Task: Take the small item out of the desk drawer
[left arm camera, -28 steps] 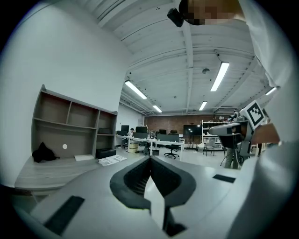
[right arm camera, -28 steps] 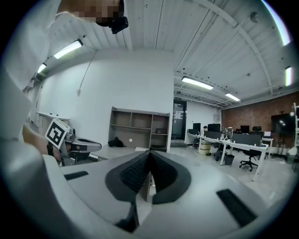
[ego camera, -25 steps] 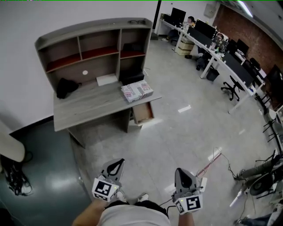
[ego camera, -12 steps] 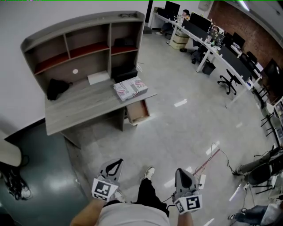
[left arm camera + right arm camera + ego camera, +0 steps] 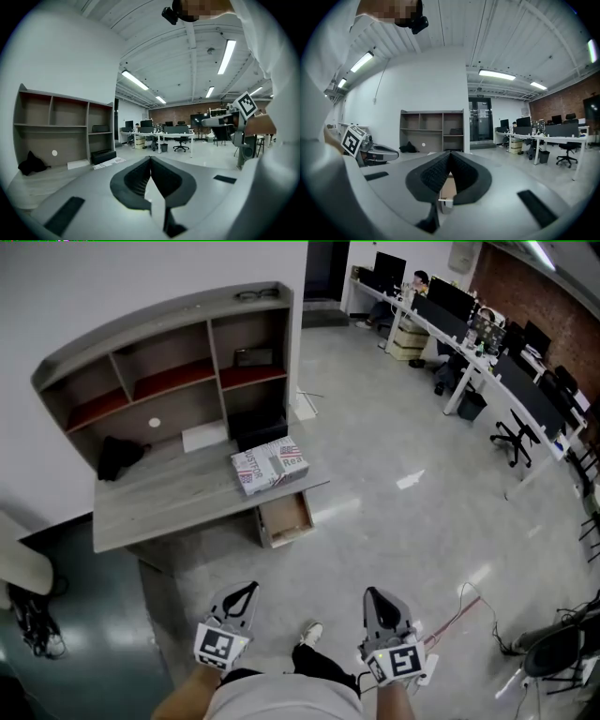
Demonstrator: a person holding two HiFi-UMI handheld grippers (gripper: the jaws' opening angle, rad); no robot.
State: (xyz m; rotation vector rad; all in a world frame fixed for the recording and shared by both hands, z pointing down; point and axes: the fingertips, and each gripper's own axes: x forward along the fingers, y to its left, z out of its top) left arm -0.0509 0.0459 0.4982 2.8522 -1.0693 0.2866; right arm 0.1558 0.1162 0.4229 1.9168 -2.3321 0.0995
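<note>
Both grippers, left (image 5: 247,589) and right (image 5: 373,596), had their jaws pressed together on nothing, well apart from the desk (image 5: 169,495). Its drawer (image 5: 284,518) stood open, long axis pointing out toward the person; no item inside could be made out.

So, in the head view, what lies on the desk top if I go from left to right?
black bundle → white sheet → printed package. The black box behind the package overlaps it, so I leave it out.
</note>
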